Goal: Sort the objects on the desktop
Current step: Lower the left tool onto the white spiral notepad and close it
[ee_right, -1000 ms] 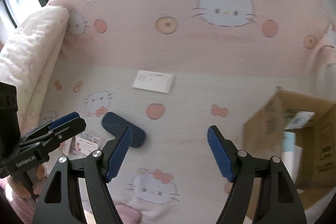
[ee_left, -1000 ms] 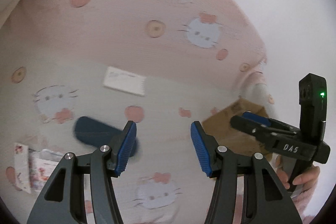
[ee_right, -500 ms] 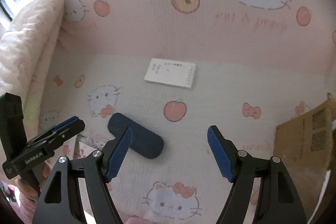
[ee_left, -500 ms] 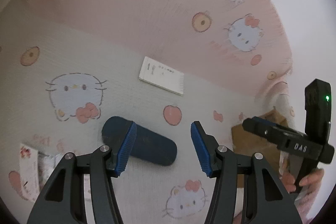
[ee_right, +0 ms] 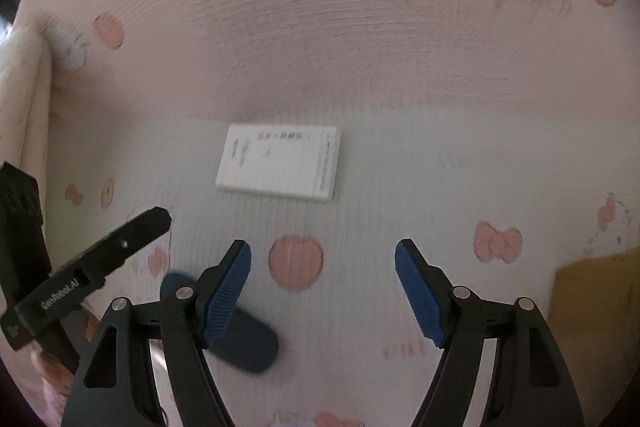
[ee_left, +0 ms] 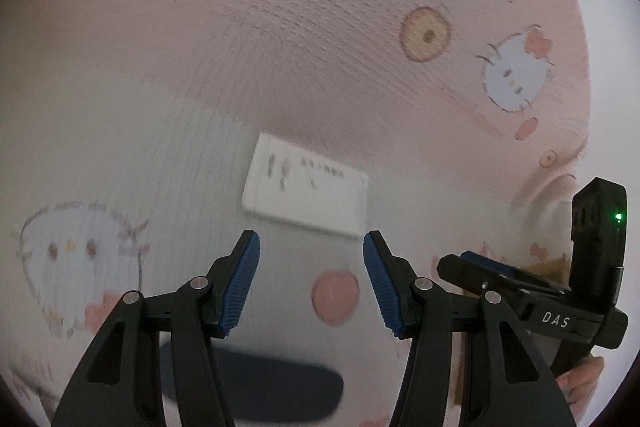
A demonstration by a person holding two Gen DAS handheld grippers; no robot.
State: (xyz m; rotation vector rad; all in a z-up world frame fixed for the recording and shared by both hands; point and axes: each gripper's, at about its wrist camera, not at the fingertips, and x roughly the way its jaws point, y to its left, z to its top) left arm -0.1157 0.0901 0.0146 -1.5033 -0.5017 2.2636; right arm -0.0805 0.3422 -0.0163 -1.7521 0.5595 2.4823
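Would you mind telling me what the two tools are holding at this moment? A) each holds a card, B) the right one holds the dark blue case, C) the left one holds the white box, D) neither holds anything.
D: both the left tool and the right tool are open with only the patterned cloth between their pads; the white box and dark blue case lie on it.

One white notepad (ee_right: 280, 163) lies on the printed bedspread (ee_right: 400, 67). One dark blue case (ee_right: 240, 339) lies there too. One cardboard box (ee_right: 592, 291) shows at the edge. Two grippers are in view, left gripper (ee_left: 311, 283) and right gripper (ee_right: 322, 291).
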